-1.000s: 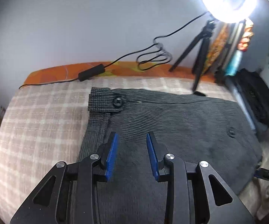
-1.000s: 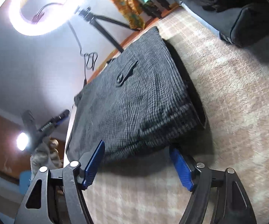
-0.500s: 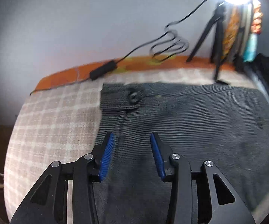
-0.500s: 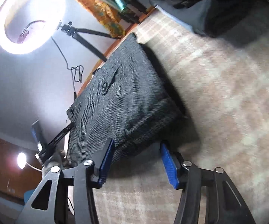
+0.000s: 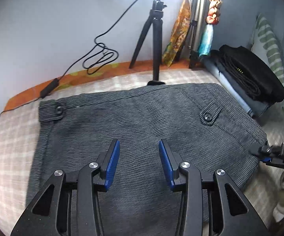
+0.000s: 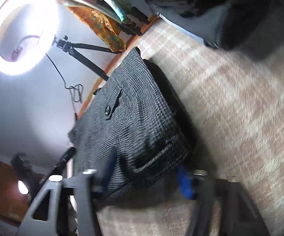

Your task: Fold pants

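I have the grey pants (image 5: 142, 122) lying flat on the checked bedcover (image 5: 14, 133), already doubled into a broad panel, waistband tab to the left and the buttoned pocket flap (image 5: 208, 116) toward the right. My left gripper (image 5: 139, 163) hovers over the middle of the cloth with its blue pads parted and nothing between them; its jaws opened a little within the last second and it grips nothing.

My right gripper (image 6: 145, 175) is at the near right corner of the panel, and its jaws have just been closing with the thick folded edge between them. The right wrist view is blurred, so I cannot tell whether the pads already press on the cloth (the left wrist view shows only its tip at the corner (image 5: 260, 151)).

I judge the step in hand to be taking hold of this end for the next fold. To do it well I want every layer of the stack inside the right jaws, not just the top one, before lifting. The left gripper should take the matching near edge further left, so both ends rise level. The tripod (image 5: 155, 39) foot stands just beside the far edge, and I should keep the fold clear of it.
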A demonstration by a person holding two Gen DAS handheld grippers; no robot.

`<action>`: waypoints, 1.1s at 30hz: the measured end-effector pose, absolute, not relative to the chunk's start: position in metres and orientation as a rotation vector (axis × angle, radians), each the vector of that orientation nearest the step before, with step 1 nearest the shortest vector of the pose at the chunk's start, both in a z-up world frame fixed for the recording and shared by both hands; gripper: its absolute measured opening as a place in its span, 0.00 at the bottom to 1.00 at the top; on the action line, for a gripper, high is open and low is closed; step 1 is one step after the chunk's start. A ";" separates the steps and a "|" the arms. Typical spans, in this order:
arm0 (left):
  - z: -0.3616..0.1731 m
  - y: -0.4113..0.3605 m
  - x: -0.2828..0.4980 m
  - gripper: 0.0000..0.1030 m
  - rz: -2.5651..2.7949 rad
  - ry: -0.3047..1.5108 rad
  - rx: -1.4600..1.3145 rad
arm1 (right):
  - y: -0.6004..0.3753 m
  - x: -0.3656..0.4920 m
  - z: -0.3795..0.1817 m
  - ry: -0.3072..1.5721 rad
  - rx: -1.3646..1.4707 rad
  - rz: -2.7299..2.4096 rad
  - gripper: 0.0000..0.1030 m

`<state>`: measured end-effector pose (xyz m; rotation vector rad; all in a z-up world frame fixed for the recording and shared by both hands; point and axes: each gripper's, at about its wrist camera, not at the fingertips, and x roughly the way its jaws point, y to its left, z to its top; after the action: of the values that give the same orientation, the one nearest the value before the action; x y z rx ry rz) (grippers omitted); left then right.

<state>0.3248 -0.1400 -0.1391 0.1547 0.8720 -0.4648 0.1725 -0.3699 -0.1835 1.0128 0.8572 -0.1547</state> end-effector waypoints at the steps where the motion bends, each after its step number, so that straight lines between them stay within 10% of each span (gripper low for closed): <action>1: -0.141 -0.146 0.328 0.38 -0.464 0.871 0.157 | -0.369 0.173 -0.176 0.844 0.982 -0.151 0.28; 33: -0.162 -0.119 0.263 0.41 -0.497 0.877 0.167 | -0.294 0.208 -0.077 0.822 0.386 -0.161 0.24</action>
<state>0.2630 -0.1188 -0.1615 0.1673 0.8768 -0.4966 0.2085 -0.2936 -0.0768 0.3862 0.8216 -0.1613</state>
